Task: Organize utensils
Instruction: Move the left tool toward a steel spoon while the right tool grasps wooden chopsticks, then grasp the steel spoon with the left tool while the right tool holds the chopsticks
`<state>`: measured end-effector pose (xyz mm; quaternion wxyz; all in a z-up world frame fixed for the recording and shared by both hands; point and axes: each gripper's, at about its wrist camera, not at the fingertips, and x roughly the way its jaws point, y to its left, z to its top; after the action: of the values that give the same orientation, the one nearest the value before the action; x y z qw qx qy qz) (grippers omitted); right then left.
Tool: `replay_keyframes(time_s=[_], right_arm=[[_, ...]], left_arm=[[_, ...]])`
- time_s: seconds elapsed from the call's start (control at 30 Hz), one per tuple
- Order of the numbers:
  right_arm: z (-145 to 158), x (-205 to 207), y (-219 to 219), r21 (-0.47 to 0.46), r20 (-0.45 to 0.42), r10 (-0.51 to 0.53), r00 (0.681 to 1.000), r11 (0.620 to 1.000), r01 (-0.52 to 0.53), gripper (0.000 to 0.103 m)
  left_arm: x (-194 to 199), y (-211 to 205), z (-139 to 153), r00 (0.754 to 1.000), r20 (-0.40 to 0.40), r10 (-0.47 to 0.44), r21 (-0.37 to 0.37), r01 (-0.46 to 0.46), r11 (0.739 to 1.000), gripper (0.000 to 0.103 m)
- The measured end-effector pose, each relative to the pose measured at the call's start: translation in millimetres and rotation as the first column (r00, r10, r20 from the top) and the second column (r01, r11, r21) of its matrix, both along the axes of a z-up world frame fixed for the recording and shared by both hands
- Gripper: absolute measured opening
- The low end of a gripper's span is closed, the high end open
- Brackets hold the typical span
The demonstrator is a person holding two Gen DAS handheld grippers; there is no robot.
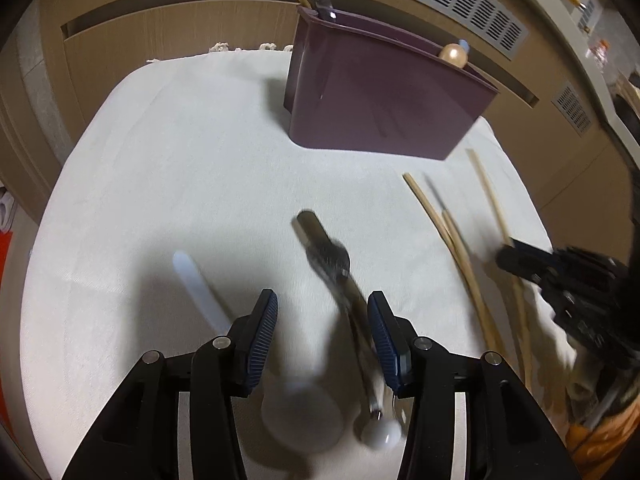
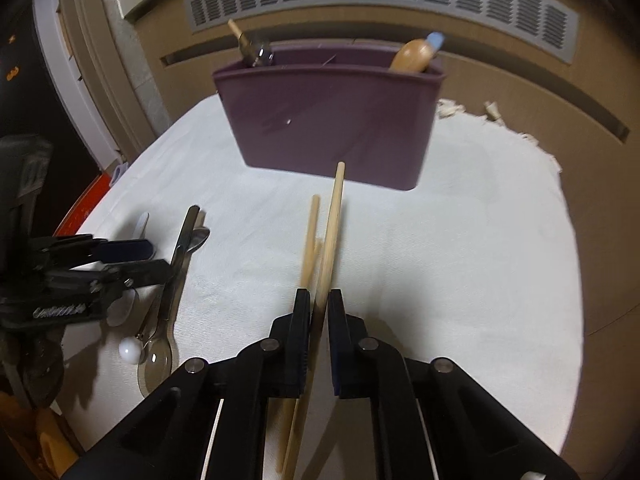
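Right gripper is clamped on wooden chopsticks, long axis toward 12 o'clock, tips aimed at the purple holder on the white cloth. Lower ends are cut off by the frame. Left gripper has its jaws apart over blurred utensils; contact unclear.

So the utensil holder sits at the back of the cloth-covered worktop, with a few handles poking out of it. In front of it are the chopsticks, pinched in the right hand-held gripper. Left of those lie a spoon and other utensils, under the left hand-held gripper.
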<state>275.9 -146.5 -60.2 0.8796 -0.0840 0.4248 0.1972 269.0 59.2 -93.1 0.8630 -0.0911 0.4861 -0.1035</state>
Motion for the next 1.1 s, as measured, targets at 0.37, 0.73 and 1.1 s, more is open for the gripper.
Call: replay_keyframes(time_s=[0.37, 0.73, 1.1], right_arm=[[6.2, -11.7, -8.9, 0.014, 0.055, 0.002, 0.998, 1.000, -0.002, 0.009], [9.8, -19.9, -20.9, 0.054, 0.079, 0.005, 0.997, 0.999, -0.009, 0.009], [24.9, -42.4, -25.5, 0.055, 0.112, 0.006, 0.994, 0.998, -0.012, 0.009]], left_arm=[[35.7, -20.3, -3.1, 1.000, 0.008, 0.018, 0.089, -0.019, 0.996, 0.034], [-7.7, -17.3, 28.0, 0.981, 0.195, -0.023, 0.075, 0.008, 0.997, 0.020], [-30.4, -14.3, 50.7, 0.980, 0.197, -0.031, 0.090, 0.014, 0.996, 0.010]])
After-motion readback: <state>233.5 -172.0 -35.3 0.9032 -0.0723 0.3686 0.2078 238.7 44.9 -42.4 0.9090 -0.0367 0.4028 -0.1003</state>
